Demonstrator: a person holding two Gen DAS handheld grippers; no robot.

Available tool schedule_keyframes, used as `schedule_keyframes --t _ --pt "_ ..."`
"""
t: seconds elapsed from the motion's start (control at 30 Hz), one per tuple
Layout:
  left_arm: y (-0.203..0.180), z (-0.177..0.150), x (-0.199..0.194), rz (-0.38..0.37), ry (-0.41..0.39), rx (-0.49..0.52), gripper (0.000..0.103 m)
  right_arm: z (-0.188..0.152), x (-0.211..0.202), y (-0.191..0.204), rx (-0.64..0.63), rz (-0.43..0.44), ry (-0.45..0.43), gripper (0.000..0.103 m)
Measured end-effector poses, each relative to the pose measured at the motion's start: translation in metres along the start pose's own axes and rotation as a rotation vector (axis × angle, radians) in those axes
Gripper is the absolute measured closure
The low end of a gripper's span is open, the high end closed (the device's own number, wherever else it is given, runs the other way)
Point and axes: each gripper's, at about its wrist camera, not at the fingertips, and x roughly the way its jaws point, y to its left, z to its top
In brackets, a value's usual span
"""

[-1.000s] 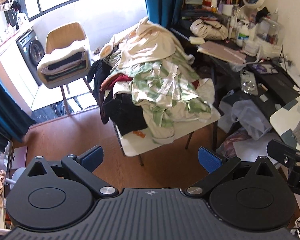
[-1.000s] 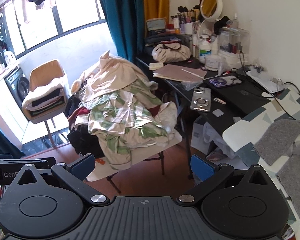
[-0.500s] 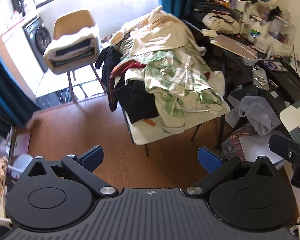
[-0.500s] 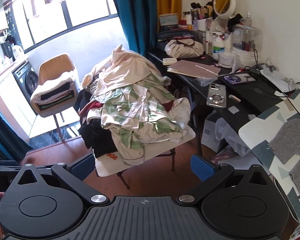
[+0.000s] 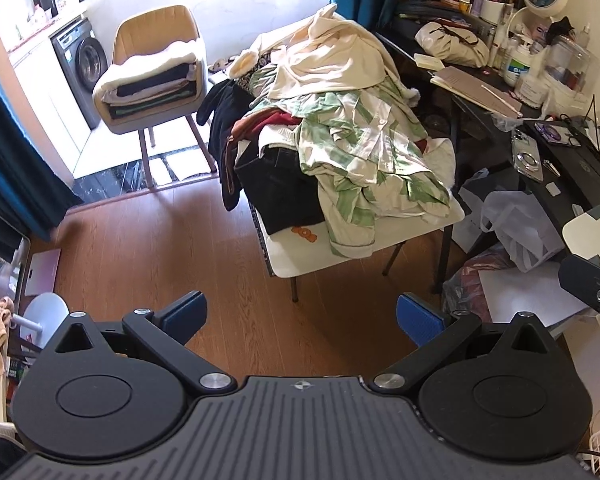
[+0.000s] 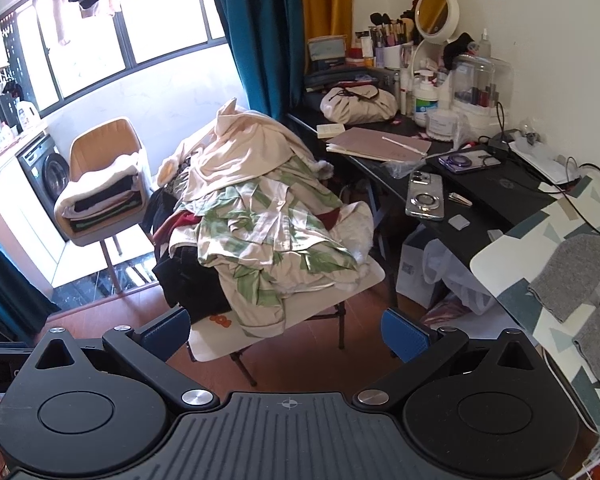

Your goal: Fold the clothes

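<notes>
Fingers, left view: my left gripper [image 5: 300, 316] is spread wide, blue pads [image 5: 418, 320] far apart, pinching nothing, up over the wooden floor [image 5: 148, 252].
Clothes, left view: the pile of clothes [image 5: 340, 132] sits ahead on a small white table [image 5: 320, 256], well apart from me; a green-and-white shirt [image 5: 372, 164] drapes down its front, a cream garment [image 5: 336, 60] tops it, black cloth [image 5: 284, 192] on the left side.
Chair, left view: a tan chair [image 5: 156, 36] beyond holds a folded stack [image 5: 152, 88].
Fingers, right view: my right gripper [image 6: 286, 334] is just as wide apart, empty.
Clothes, right view: same heap [image 6: 260, 204] ahead and slightly left, not touched.
Desk, right view: the black desk [image 6: 496, 196] is to the right, crowded with a phone [image 6: 425, 199] and bottles.
Right edge, right view: a grey garment [image 6: 576, 272] lies on a patterned surface [image 6: 540, 224] close beside me.
</notes>
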Motion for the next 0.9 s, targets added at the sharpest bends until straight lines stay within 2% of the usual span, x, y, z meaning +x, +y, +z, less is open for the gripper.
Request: schedule_keyframes --t 0.57,0.77,0.9 --pt "-0.006 0.000 0.007 -0.016 0.011 0.011 0.000 0.000 0.000 -0.001 -0.021 -0.046 0.002 0.001" --pt "-0.003 0.000 0.014 -0.051 0.030 0.004 0.000 -0.001 0.003 0.002 -0.039 -0.162 -0.003 0.001" --pt "0.007 -0.001 0.014 -0.081 0.027 -0.022 0.000 -0.002 0.000 0.000 -0.003 -0.150 -0.028 0.001"
